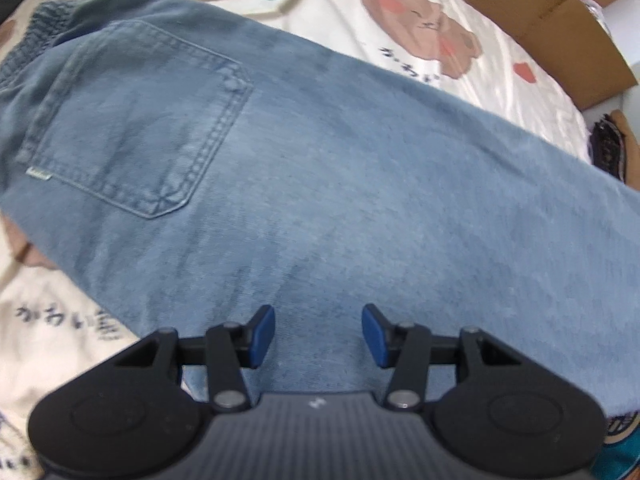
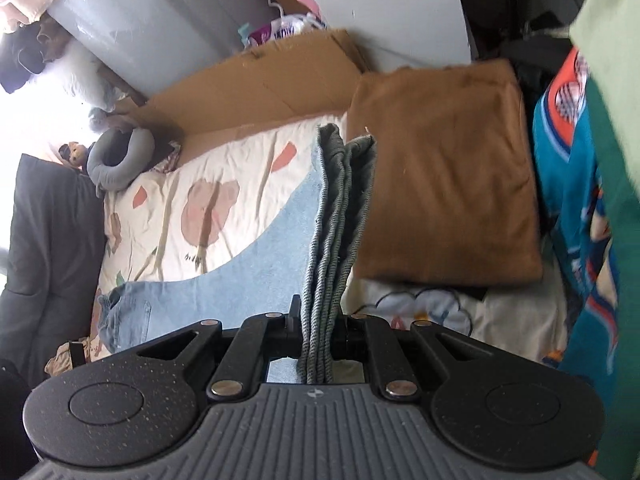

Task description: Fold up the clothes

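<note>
On the bed, over the cartoon-print sheet [image 1: 500,20], we have the jeans [image 1: 320,160] laid out long: waistband [image 1: 28,52] and back pocket [image 1: 136,120] at the far left of the left wrist view, the leg running down and right past the edge of that view. Our right gripper [image 2: 318,328] is clenched on a bunched stack of denim layers, prob. the hem end, lifted so the cloth stands up out of the jaws and the rest of the leg curves away left towards the waistband. Our left gripper [image 1: 318,336] hangs just over mid-leg, released, blue pads apart, nothing between them, pointing across the fabric. So the long axis runs from the right gripper's hold to the waistband, w/ the left gripper nearer the middle and the waist. In our judgement the fold turns on carrying the held end along that axis toward the waistband, the left gripper able to pin the crease line. A folded brown garment [image 2: 440,172] sits just beside the lifted end, by the cardboard [image 2: 260,80].
</note>
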A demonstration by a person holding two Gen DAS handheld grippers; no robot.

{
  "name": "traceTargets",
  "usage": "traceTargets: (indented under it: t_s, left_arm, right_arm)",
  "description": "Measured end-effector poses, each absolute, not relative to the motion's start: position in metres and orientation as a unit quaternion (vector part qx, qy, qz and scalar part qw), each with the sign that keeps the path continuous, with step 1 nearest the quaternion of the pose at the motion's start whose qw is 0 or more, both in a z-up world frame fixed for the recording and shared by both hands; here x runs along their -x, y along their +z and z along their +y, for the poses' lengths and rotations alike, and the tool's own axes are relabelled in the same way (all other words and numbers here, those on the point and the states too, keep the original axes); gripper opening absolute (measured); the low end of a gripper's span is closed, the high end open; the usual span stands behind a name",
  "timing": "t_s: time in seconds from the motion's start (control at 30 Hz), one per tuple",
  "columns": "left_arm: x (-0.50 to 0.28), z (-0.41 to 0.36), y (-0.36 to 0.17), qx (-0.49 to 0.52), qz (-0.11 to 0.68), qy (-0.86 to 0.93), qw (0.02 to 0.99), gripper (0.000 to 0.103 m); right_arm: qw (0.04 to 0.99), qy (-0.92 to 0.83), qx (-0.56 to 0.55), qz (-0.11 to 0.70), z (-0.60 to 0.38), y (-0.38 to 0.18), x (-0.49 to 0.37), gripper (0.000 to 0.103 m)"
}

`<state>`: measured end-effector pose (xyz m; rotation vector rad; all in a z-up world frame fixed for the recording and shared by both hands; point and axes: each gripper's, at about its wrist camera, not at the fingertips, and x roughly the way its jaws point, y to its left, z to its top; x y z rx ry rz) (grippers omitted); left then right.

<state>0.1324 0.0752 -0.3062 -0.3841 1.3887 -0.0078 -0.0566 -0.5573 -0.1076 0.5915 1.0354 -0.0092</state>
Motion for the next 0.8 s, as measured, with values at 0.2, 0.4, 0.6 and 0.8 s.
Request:
traceTargets:
  t_s: [0.2, 0.4, 0.6, 0.8]
  left_arm:
    - [-0.14, 0.051, -0.315, 0.201, 0.63, -0.048, 0.749, 0.051]
    - [-0.148, 0.024, -0.32, 0.211, 0.629, -0.097, 0.742, 0.05]
    - [-0.161, -0.006, -0.324, 0.215, 0.624, -0.161, 0.734, 0.044]
    - [-0.16, -0.04, -0.333, 0.222, 0.632, -0.227, 0.707, 0.019]
  right_arm:
    - [0.84, -0.019, -0.266, 0.472, -0.568, -0.074, 0.047, 0.009]
    - [0.851, -0.055, -0.252, 0.458, -0.589, -0.046, 0.042, 0.009]
    - [0.852, -0.078, -0.228, 0.465, -0.594, -0.03, 0.037, 0.009]
    - [0.849, -0.083, -0.223, 0.471, -0.581, -0.02, 0.03, 0.009]
